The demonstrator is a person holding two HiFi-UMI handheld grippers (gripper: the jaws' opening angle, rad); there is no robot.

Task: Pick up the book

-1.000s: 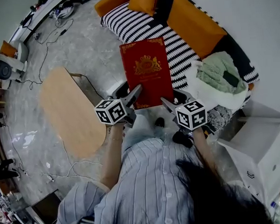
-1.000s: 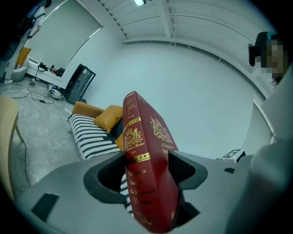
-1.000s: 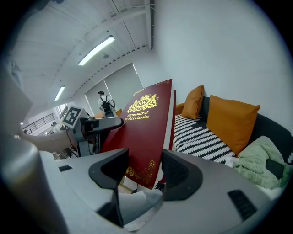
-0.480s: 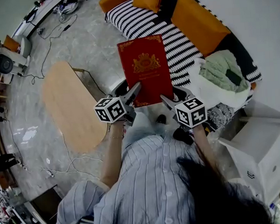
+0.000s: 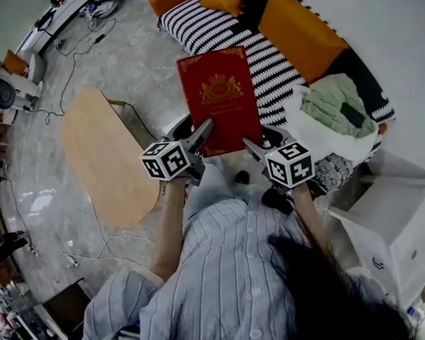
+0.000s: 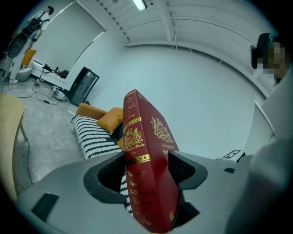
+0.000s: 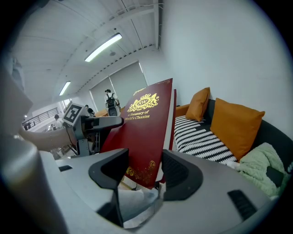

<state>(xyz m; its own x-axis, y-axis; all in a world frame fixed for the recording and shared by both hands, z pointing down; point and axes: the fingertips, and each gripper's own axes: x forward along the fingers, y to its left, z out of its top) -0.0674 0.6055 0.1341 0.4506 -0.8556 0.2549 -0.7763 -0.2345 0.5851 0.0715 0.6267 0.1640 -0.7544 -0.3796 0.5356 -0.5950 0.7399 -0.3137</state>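
1. Fingers of the left gripper are clamped tight on the spine-side bottom corner of the red hardback book with gold lettering and a gold crest.
2. Fingers of the right gripper are pinching the other bottom corner, on the page-edge side.
3. So the book's up in the air, off every surface, and only those two grippers carry it. It's right in front of the person in the blue-striped shirt. The front cover faces up toward them and the top edge tips away.
4. Past it sits the black-and-white striped sofa with big orange cushions.
5. There's a pale green blanket bunched up at the sofa's right end, not touching the book.
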